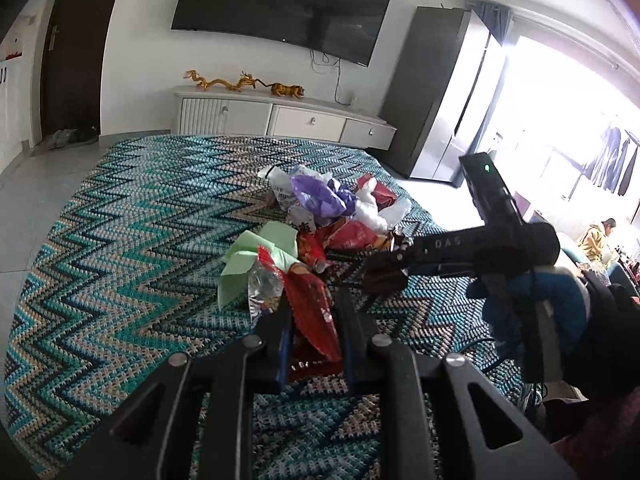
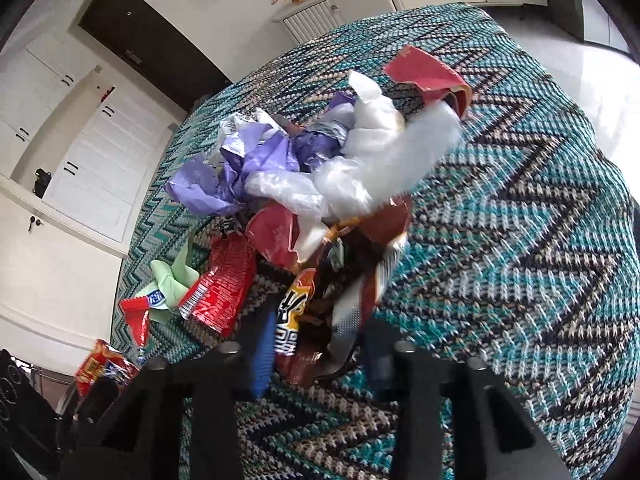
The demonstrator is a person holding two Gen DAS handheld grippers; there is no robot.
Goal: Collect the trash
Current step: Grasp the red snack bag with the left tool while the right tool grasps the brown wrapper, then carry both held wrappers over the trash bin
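A heap of crumpled rubbish (image 2: 304, 184) lies on the zigzag blanket: a purple wrapper (image 1: 320, 196) and white plastic bags (image 2: 384, 152) bunched at the far side, a red packet (image 2: 424, 70) beyond them. Nearer sit folded pale green paper (image 1: 260, 256) and a flat red snack bag (image 2: 224, 292). Another red wrapper (image 1: 316, 320) sits clamped upright, and a brown-and-yellow wrapper (image 2: 308, 328) is pinched too.

White walls, wall-mounted TV (image 1: 280, 8), bright window (image 1: 568, 120)
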